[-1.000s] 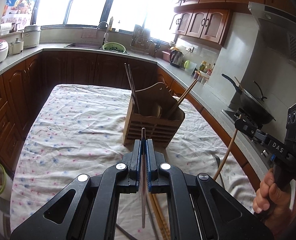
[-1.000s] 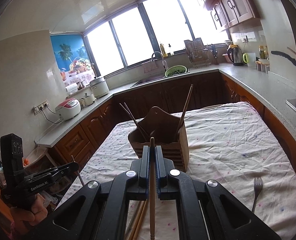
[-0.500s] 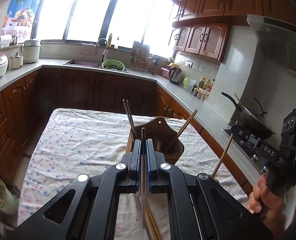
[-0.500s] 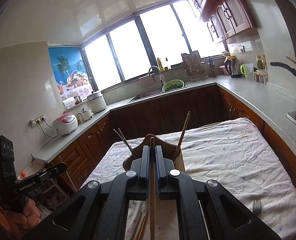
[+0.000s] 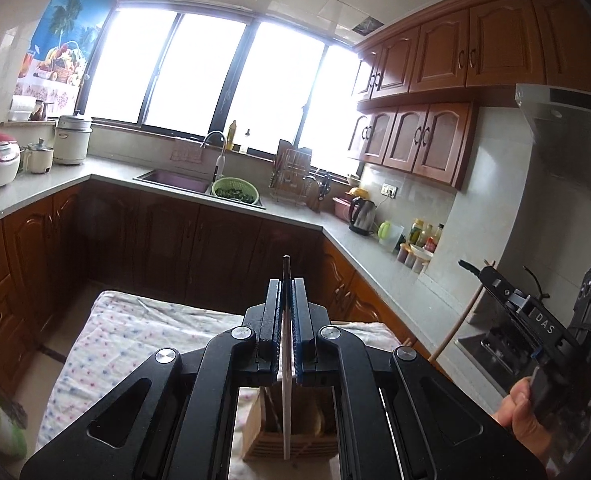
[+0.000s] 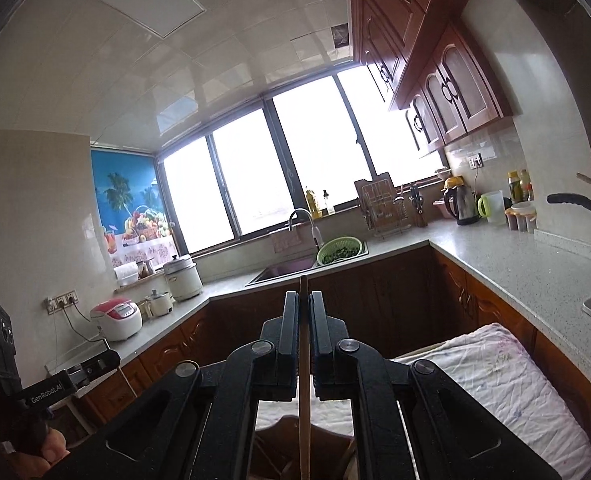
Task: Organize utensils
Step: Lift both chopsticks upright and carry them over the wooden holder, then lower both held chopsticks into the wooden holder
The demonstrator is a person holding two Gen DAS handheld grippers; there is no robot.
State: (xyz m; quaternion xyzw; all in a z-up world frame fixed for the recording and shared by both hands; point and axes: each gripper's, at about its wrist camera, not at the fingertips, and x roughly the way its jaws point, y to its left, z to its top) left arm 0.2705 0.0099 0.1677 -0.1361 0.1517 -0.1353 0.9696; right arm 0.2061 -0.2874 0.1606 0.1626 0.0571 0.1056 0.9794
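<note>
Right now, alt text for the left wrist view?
The black left gripper clamps a thin pale chopstick upright above the slatted wooden utensil holder on the floral-clothed table. At right, the right gripper holds a wooden chopstick.

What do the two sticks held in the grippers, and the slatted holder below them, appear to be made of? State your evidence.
The left gripper holds a stick that looks metal or glazed: pale, thin, smooth sheen, dark tip. The right gripper holds a chopstick that looks like wood or bamboo: matt tan. The holder looks like unpainted light wood, with cut slats.
</note>
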